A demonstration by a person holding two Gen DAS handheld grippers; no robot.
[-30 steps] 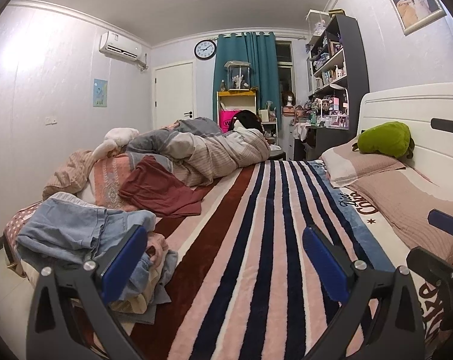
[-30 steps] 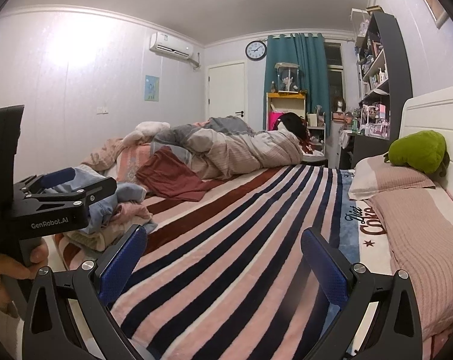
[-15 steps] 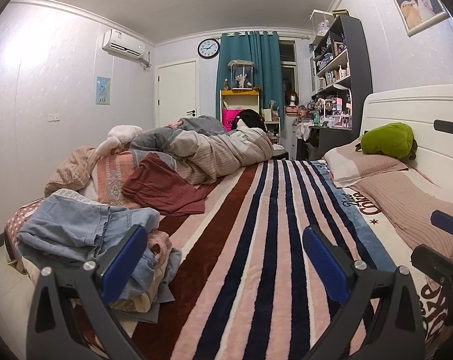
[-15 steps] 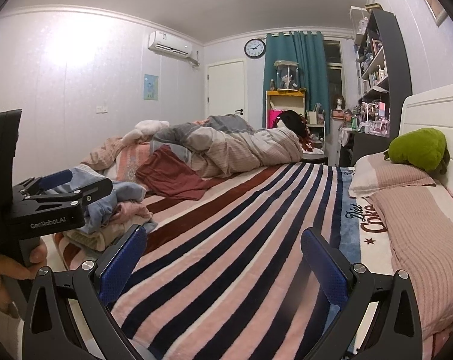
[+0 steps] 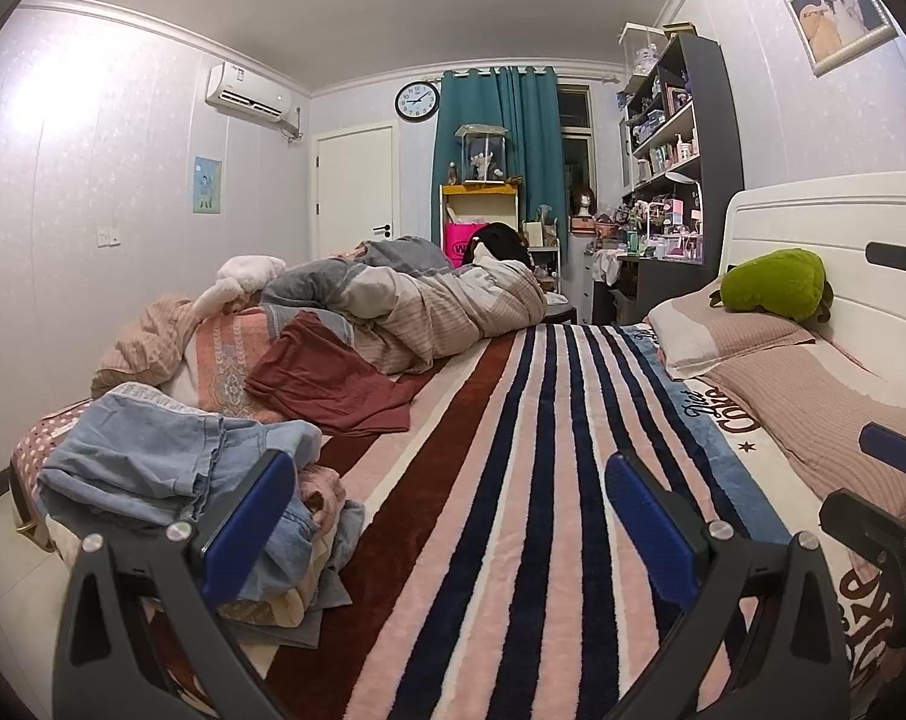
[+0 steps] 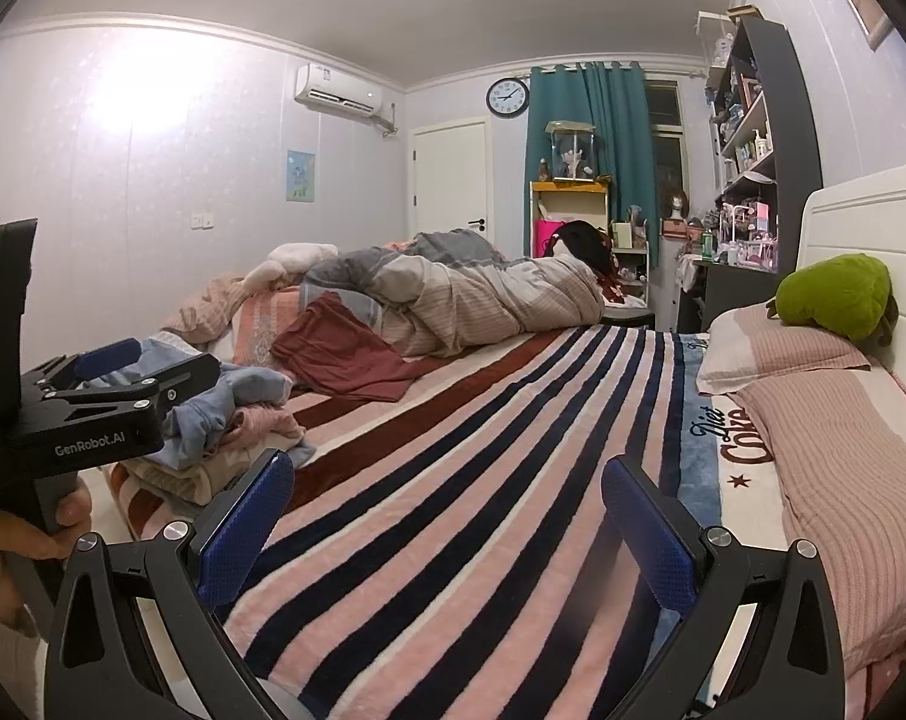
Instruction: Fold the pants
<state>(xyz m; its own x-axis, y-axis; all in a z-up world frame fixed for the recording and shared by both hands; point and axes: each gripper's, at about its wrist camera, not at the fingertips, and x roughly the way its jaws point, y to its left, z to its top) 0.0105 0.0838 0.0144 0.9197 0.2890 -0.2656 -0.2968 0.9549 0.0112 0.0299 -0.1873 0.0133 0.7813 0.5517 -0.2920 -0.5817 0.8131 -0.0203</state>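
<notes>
A pile of clothes with light blue jeans (image 5: 153,462) on top lies at the bed's left edge; it also shows in the right wrist view (image 6: 225,402). A dark red garment (image 5: 327,378) lies spread further back, also in the right wrist view (image 6: 345,354). My left gripper (image 5: 447,516) is open and empty, just right of the jeans pile, above the striped blanket (image 5: 513,480). My right gripper (image 6: 441,516) is open and empty above the blanket (image 6: 483,450). The left gripper's body (image 6: 93,408) shows at the left of the right wrist view.
A rumpled duvet (image 5: 441,306) and pink bedding (image 5: 153,336) are heaped at the far end. Pillows (image 5: 735,330) and a green plush (image 5: 777,282) lie along the white headboard (image 5: 843,222) on the right. Shelves (image 5: 675,168) and a door (image 5: 351,192) stand beyond.
Both grippers have shifted slightly; the left wrist view has drifted a little right, so the jeans pile sits nearer its left finger. Both stay open and empty.
</notes>
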